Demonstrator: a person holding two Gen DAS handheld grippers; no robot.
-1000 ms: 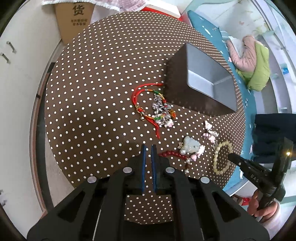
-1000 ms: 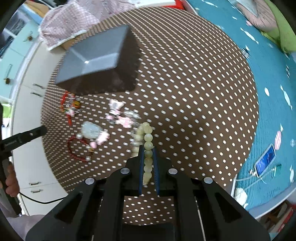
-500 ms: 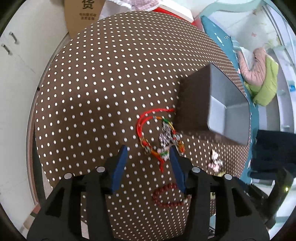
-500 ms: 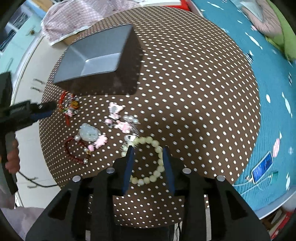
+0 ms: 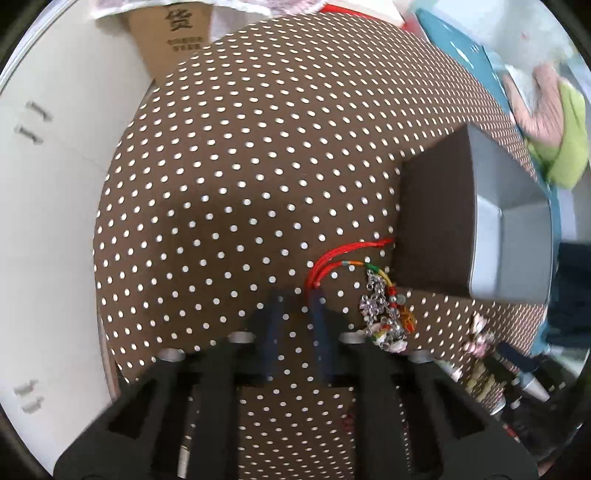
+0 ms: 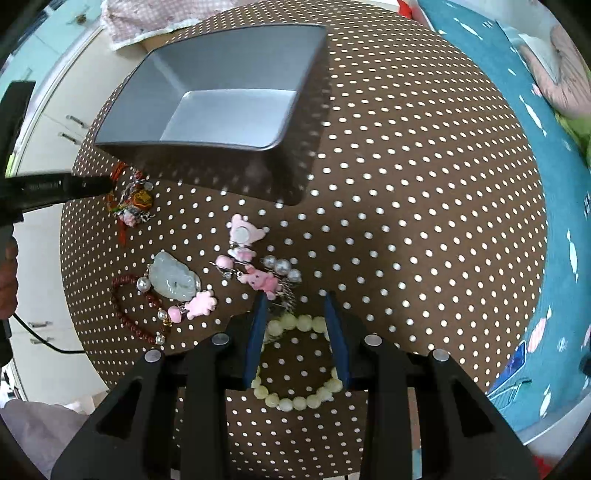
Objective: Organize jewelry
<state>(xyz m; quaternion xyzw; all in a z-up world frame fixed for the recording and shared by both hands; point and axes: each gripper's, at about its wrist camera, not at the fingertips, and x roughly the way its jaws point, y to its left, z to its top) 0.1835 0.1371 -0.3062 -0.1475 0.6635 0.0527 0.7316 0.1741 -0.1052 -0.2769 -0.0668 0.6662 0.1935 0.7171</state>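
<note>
A grey open box [image 6: 229, 92] stands on the round brown dotted table [image 6: 406, 184]; it also shows in the left wrist view [image 5: 509, 236]. My left gripper [image 5: 297, 295] is open, its right finger at the loop of a red cord bracelet [image 5: 332, 258] with a silver charm cluster [image 5: 384, 314]. My right gripper [image 6: 293, 301] is open over a pale green bead bracelet [image 6: 299, 398] lying flat between its fingers. A jade pendant [image 6: 173, 277], a dark red bead bracelet [image 6: 125, 314] and pink charms [image 6: 255, 273] lie left of it.
White cabinets [image 5: 48, 221] and a cardboard box [image 5: 173, 33] stand beyond the table's left edge. A teal mat [image 6: 554, 221] lies on the floor to the right, with a phone [image 6: 513, 362] on it. The left gripper shows in the right wrist view [image 6: 55, 188].
My right gripper opened and let the pale green bead bracelet down on the table. My left gripper opened, then narrowed and moved forward to the red cord bracelet.
</note>
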